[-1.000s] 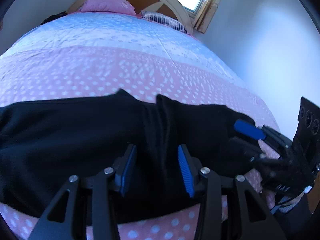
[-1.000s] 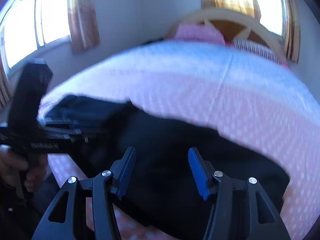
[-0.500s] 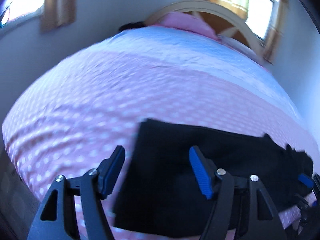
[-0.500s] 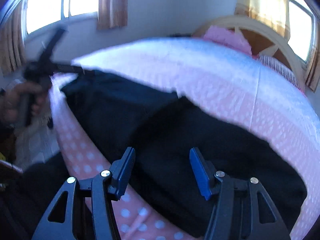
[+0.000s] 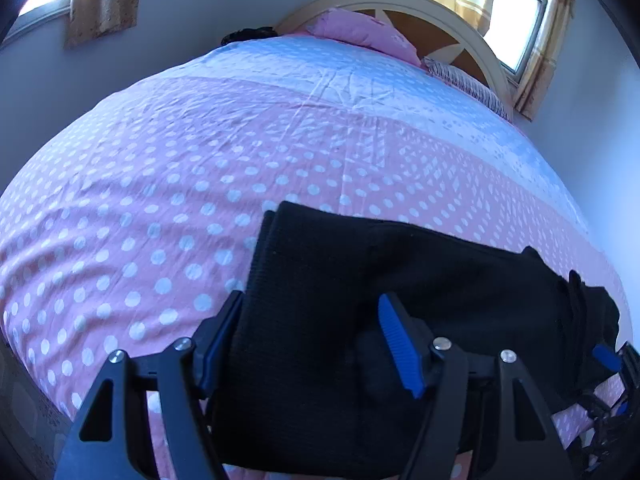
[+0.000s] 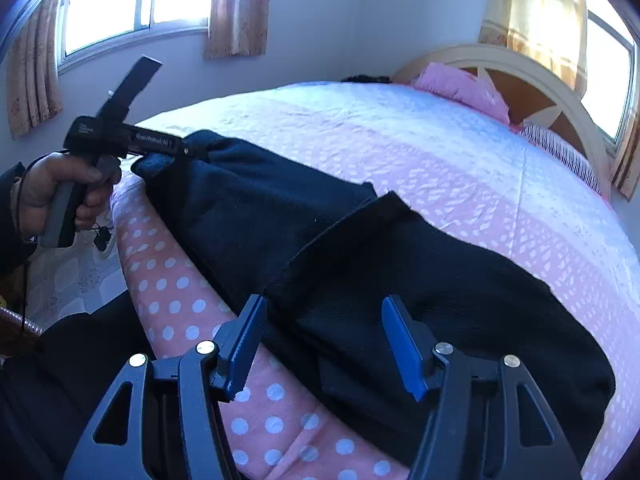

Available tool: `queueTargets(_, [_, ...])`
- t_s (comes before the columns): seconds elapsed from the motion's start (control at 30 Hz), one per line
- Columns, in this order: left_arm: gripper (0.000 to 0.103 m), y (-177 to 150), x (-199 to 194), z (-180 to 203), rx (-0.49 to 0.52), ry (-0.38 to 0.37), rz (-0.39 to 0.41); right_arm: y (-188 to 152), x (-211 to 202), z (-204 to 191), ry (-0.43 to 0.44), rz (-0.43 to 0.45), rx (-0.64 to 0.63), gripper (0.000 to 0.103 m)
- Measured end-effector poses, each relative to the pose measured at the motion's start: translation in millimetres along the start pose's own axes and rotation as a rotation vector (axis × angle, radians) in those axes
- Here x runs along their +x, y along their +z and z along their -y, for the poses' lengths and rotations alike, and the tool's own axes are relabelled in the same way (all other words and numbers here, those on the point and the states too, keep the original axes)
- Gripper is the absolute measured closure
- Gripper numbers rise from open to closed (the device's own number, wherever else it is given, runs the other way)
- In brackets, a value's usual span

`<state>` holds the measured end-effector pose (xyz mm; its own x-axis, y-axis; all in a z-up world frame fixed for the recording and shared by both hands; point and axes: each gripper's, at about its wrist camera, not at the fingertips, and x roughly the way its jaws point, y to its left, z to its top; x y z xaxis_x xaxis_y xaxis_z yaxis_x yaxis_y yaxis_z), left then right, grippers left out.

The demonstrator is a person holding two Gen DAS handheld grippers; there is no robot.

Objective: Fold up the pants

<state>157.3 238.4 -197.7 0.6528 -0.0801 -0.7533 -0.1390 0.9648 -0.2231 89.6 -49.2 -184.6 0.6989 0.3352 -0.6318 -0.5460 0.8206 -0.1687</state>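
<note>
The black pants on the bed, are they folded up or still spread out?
Partly folded. In the right wrist view one flap of the black pants lies doubled over another layer, but they stretch long across the bed.

— Where am I working?
— I'm in a home bedroom: a bed (image 5: 240, 152) under a pink dotted cover, pillows (image 5: 360, 32) against an arched headboard (image 5: 452, 20), curtained windows (image 6: 120, 0) behind.
</note>
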Motion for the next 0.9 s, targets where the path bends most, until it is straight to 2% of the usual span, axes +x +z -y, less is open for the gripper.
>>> queueTargets(0.13, [0.058, 3.2, 4.3, -3.3, -0.008, -0.018, -0.003, -1.2, -3.2, -5.6, 0.003, 0.03, -0.02, 0.041])
queueTargets(0.17, [0.07, 2.7, 3.2, -6.2, -0.021, -0.038, -0.004, -0.9, 0.4, -5.1, -0.003, 0.032, -0.028, 0.041])
queueTargets(0.2, [0.076, 3.6, 3.2, -8.2, -0.04, -0.082, -0.012, -0.9, -0.5, -6.3, -0.011, 0.034, -0.037, 0.041])
queueTargets(0.23, [0.08, 3.7, 3.1, -7.0, -0.043, -0.096, -0.017, 0.5, 1.2, -6.8, -0.016, 0.036, -0.037, 0.041])
queueTargets(0.37, [0.082, 4.0, -2.5, 0.6, -0.022, -0.075, -0.005, 2.6, -1.0, -2.7, -0.035, 0.048, -0.016, 0.041])
queueTargets(0.47, [0.083, 10.5, -13.1, 1.6, -0.062, -0.115, 0.006, 4.1, -8.2, 5.6, -0.068, 0.061, 0.011, 0.041])
queueTargets(0.7, [0.083, 29.9, -65.6, 38.8, -0.102, -0.285, 0.061, 4.2, -33.7, 45.1, -0.19, 0.085, 0.134, 0.041])
queueTargets(0.9, [0.083, 42.3, -104.3, 129.9, -0.031, -0.479, 0.086, -10.0, -70.9, 95.7, -0.321, 0.097, 0.292, 0.041])
